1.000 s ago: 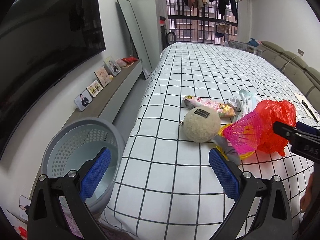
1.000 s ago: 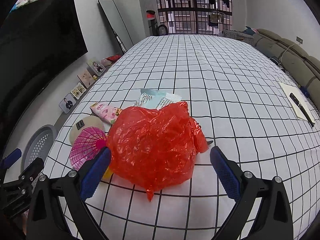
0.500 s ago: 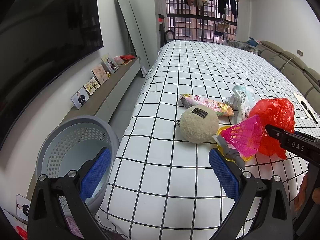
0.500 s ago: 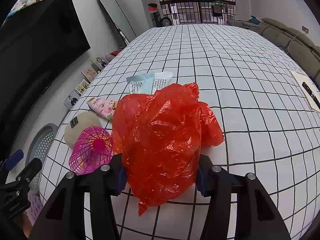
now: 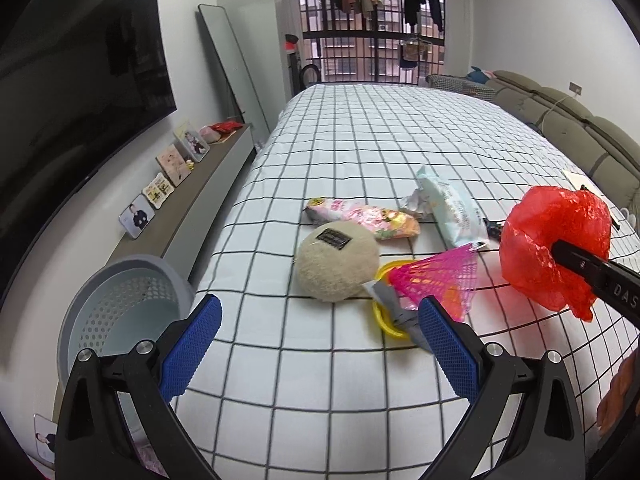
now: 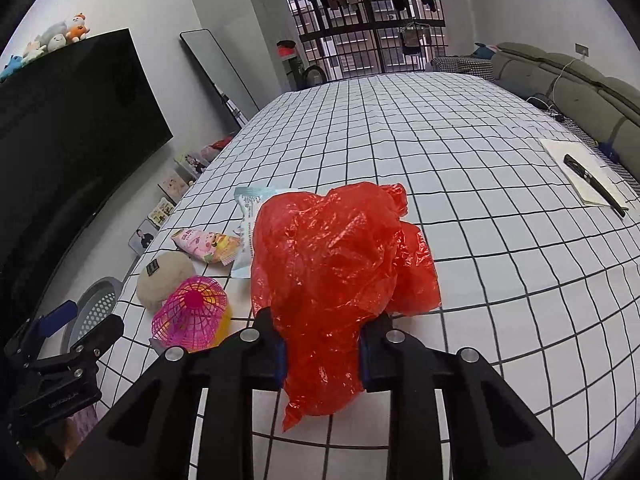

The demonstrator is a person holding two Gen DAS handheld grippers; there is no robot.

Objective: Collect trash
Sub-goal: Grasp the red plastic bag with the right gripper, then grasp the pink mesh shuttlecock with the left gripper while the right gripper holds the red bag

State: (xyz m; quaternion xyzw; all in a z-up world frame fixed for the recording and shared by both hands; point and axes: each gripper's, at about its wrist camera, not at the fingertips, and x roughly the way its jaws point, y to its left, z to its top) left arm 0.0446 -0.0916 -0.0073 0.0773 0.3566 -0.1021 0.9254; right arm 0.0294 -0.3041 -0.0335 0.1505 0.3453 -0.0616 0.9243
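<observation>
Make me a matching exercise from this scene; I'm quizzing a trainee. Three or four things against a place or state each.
Things:
1. red plastic bag
2. grey basket
3. notebook with pen
4. left tool

Places or states:
A. on the floor beside the bed
B. open, holding nothing
C. clamped in the right tool
D. on the bed, near the headboard

Pairs: 1-C, 2-A, 3-D, 4-B

The right tongs (image 6: pixel 322 354), wide open a moment ago, have squeezed shut on the red bag (image 6: pixel 336 264) and lifted it off the bed.

White walls, barred window (image 5: pixel 372 56), wall TV (image 5: pixel 76 76), grid-sheeted bed (image 5: pixel 400 132)
</observation>
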